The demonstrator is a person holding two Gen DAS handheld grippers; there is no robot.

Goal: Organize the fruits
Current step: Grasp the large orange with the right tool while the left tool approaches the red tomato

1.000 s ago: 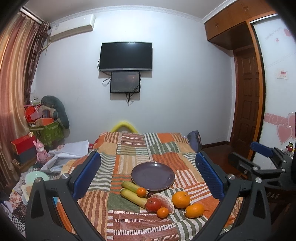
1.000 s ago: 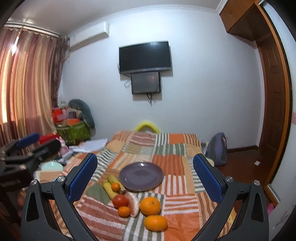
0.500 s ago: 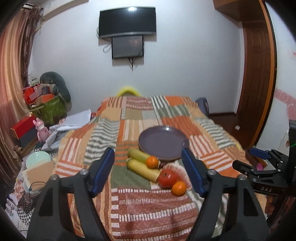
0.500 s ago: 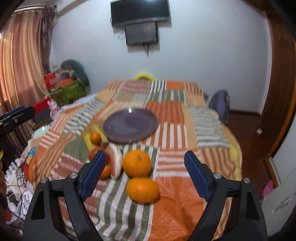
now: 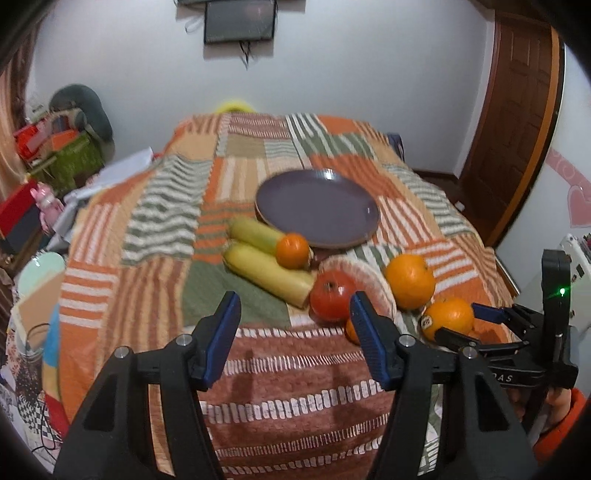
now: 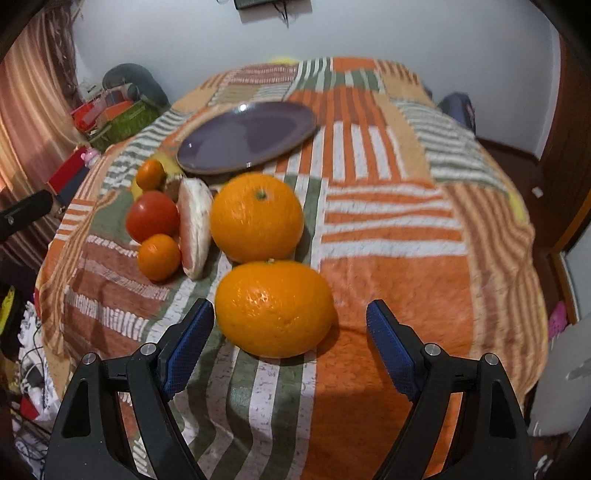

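On bed [image 6: 388, 236], near orange [image 6: 275, 308] lies just ahead of right tool [image 6: 290, 332], btwn its spread fingers, not touched. 2nd orange [image 6: 256, 216] right behind it, then plate [image 6: 247, 138]. Left tool [image 5: 295, 325] also spread, above blanket; tomato [image 5: 330, 299] just past its right finger, bananas [image 5: 267, 269] ahead.

small orange [image 5: 351, 329] half hidden behind left gripper [image 5: 295, 325], wall screen [image 5: 239, 20] cropped

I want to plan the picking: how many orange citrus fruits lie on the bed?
4: near orange between right fingers, big orange behind it, mandarin by tomato, mandarin near plate.
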